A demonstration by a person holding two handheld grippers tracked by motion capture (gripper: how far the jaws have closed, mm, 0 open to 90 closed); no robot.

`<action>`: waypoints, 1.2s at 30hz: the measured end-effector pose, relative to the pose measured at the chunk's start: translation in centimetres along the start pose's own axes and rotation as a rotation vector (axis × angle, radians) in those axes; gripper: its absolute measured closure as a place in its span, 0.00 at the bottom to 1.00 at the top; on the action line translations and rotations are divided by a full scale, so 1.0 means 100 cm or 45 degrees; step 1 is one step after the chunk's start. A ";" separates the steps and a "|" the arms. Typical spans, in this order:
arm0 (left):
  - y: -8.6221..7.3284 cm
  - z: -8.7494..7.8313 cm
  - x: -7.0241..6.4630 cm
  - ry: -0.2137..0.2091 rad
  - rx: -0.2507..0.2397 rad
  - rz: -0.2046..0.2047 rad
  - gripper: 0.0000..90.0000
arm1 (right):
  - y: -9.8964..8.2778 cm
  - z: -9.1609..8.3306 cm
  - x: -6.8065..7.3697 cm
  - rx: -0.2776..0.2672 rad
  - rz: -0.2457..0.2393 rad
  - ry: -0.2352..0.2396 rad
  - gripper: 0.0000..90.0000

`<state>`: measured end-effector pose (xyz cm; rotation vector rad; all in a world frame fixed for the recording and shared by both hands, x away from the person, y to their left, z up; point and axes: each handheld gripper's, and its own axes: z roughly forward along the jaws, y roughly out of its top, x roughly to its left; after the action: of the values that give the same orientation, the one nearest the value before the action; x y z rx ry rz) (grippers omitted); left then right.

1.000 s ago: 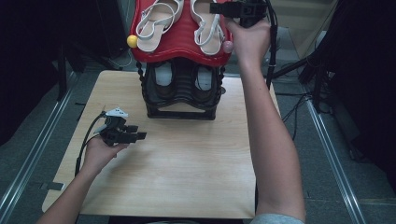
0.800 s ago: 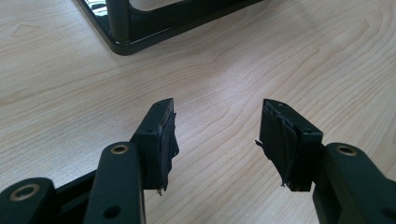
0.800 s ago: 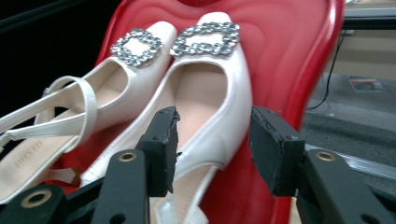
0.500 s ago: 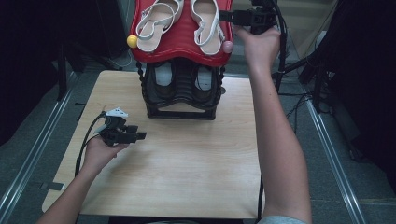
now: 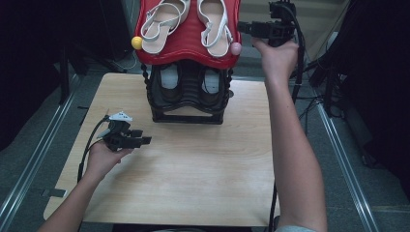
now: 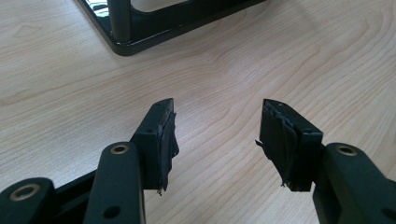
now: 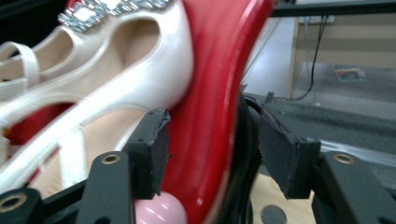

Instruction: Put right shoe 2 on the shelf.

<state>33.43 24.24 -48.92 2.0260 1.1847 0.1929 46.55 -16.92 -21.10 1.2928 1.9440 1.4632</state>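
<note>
Right gripper [image 5: 245, 28] is hovering at the 3 o'clock edge of the red tray [image 5: 189, 47] on top of the black shoe rack [image 5: 188, 99]. Jaws have just been opening and are standing wide, straddling the tray rim [image 7: 219, 107] in the right gripper view, pads not pressing. White sandal [image 5: 215, 24] is lying at 9 o'clock of it, pink ball [image 5: 235, 48] just at 7. Left gripper [image 5: 145, 140] is resting open over the table [image 5: 193, 174], nothing between.
</note>
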 end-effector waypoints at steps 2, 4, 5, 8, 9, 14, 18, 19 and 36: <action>0.000 0.000 0.000 0.001 0.000 -0.001 0.51 | -0.004 -0.001 -0.005 -0.001 0.007 -0.005 0.49; 0.000 0.000 0.000 -0.001 0.001 0.000 0.51 | -0.007 -0.002 -0.009 0.005 0.018 -0.009 0.49; 0.000 0.000 0.000 0.001 0.000 0.000 0.51 | -0.009 -0.002 -0.012 0.005 0.020 -0.015 0.49; 0.000 0.000 0.000 0.000 0.001 0.000 0.51 | -0.014 -0.004 -0.017 0.011 0.021 -0.025 0.49; 0.000 0.000 0.000 0.001 0.000 0.000 0.51 | -0.015 -0.005 -0.018 0.011 0.025 -0.032 0.49; 0.000 -0.001 0.001 0.005 -0.009 -0.006 0.51 | -0.024 -0.007 -0.028 0.030 0.031 -0.052 0.49; 0.000 -0.001 0.001 0.008 -0.009 -0.002 0.51 | -0.032 -0.009 -0.037 0.047 0.047 -0.059 0.49; 0.000 -0.001 0.001 0.007 -0.009 -0.002 0.51 | -0.035 -0.010 -0.039 0.049 0.050 -0.062 0.49; -0.001 0.002 0.002 0.018 -0.015 -0.007 0.51 | -0.081 -0.005 -0.064 0.086 0.114 -0.053 0.51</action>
<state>33.59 24.38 -49.15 2.0144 1.1948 0.2110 45.86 -22.83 -29.55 1.4456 1.9467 1.4109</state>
